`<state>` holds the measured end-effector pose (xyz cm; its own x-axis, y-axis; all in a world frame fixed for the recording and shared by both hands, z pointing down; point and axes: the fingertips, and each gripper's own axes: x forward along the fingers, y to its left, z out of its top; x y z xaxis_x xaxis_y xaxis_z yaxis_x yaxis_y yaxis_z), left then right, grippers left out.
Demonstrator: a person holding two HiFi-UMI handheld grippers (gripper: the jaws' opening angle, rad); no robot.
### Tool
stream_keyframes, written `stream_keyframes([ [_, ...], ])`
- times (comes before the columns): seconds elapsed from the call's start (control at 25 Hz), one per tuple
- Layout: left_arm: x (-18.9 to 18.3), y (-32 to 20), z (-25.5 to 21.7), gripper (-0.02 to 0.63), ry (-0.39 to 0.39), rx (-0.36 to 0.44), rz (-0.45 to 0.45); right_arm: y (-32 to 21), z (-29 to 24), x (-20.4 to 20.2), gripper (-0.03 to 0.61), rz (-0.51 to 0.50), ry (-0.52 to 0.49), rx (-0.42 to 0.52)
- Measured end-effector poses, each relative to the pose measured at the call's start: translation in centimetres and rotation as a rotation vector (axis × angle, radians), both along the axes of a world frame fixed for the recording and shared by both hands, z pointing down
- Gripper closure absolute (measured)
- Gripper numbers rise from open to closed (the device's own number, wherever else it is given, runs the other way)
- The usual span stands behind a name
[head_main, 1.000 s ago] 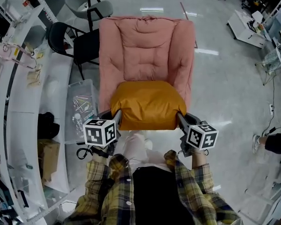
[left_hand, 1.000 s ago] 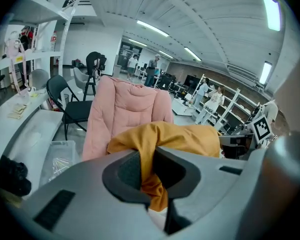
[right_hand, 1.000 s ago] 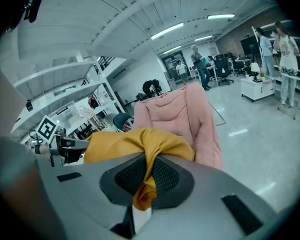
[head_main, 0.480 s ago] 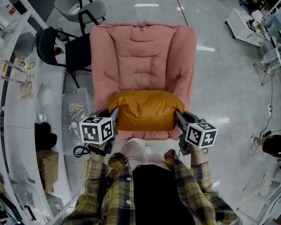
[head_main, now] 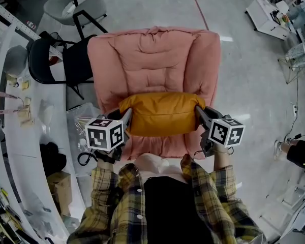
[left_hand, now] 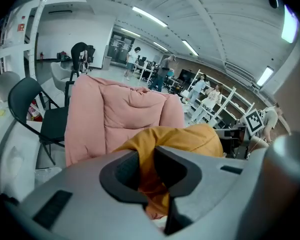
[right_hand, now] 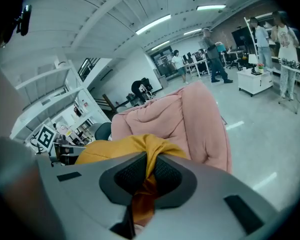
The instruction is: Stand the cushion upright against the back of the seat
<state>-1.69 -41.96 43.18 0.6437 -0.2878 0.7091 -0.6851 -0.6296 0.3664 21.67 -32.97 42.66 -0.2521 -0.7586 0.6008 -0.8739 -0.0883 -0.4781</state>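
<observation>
An orange cushion [head_main: 162, 113] hangs across the seat of a pink padded armchair [head_main: 152, 60], in front of its backrest. My left gripper [head_main: 127, 116] pinches the cushion's left corner and my right gripper [head_main: 198, 112] its right corner. In the left gripper view a fold of cushion [left_hand: 190, 136] fabric runs between the jaws of the left gripper [left_hand: 147, 159]; those jaws are opening but still press on it. In the right gripper view the right gripper [right_hand: 149, 171] is shut tight on a thin pinch of cushion [right_hand: 120, 146] fabric. The cushion's underside is hidden.
A black chair [head_main: 61, 60] stands just left of the armchair, a grey chair [head_main: 86, 6] beyond it. A white curved bench [head_main: 20, 136] and a clear box of tools [head_main: 86, 123] lie to the left. White tables [head_main: 267, 19] stand far right.
Both grippers have carried the cushion forward from the seat's front edge, deeper onto the seat toward the backrest. The grips on both corners look unchanged.
</observation>
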Motion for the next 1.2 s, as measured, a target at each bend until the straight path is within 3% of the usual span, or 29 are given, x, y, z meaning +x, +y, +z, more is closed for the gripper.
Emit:
stream_keyframes([
  [0.28,2.3,-6.8,1.5,0.541,0.001,-0.057,0.027,-6.9,1.1,2.5,0.540,0.032,0.023,-0.020],
  [0.72,4.8,-16.4,4.8,0.532,0.030,-0.128,-0.047,-16.9,3.7,5.6,0.540,0.077,-0.015,-0.039],
  [1.2,6.5,-21.2,6.5,0.528,0.023,-0.145,-0.091,-21.4,5.8,7.4,0.540,0.097,-0.036,-0.063],
])
